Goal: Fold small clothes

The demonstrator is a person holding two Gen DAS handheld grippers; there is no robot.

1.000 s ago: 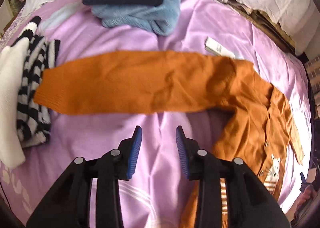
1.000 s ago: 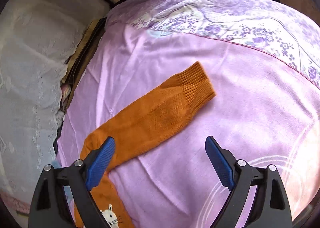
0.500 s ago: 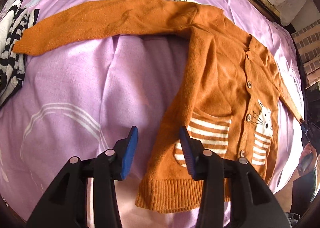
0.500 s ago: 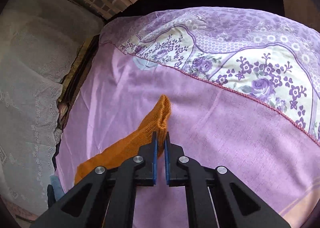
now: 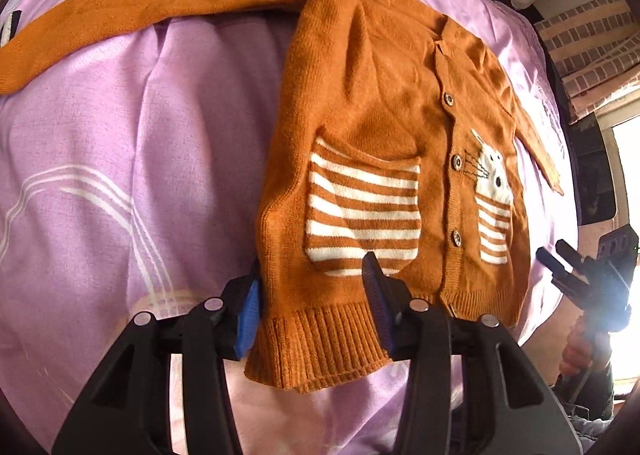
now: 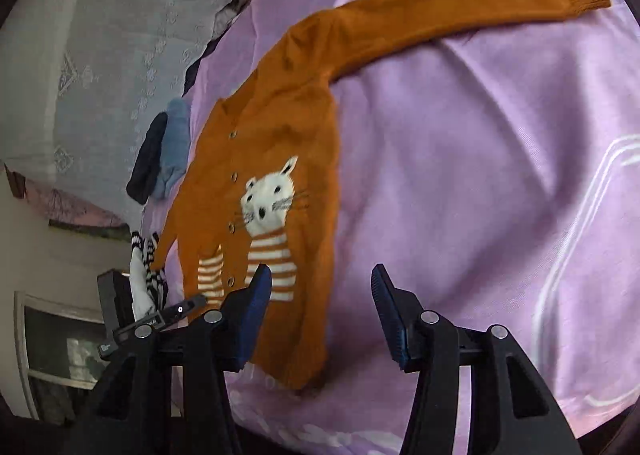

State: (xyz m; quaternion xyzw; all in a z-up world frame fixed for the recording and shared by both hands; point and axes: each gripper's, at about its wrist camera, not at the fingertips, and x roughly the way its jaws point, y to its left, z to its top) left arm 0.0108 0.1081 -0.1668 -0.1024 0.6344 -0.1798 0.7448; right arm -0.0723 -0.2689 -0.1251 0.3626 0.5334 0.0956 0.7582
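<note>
An orange knitted cardigan (image 5: 372,103) lies face up and buttoned on the lilac bedspread (image 5: 120,143), its body running from the ribbed hem (image 5: 324,339) at the near edge to the collar at the far end, one sleeve (image 5: 132,7) stretched away to the far left and the other (image 6: 460,3) to the far right in the right wrist view. The left gripper (image 5: 312,311) sits nearest, its blue pads spread on either side of the hem's left corner (the knit lies between them, but no pad visibly presses on it). The right gripper (image 6: 320,315), jaws having just been opening, hangs half spread over the hem's right corner with nothing pinched. The next move likely turns on both grippers taking the hem and carrying it along the body's long axis toward the collar.
</note>
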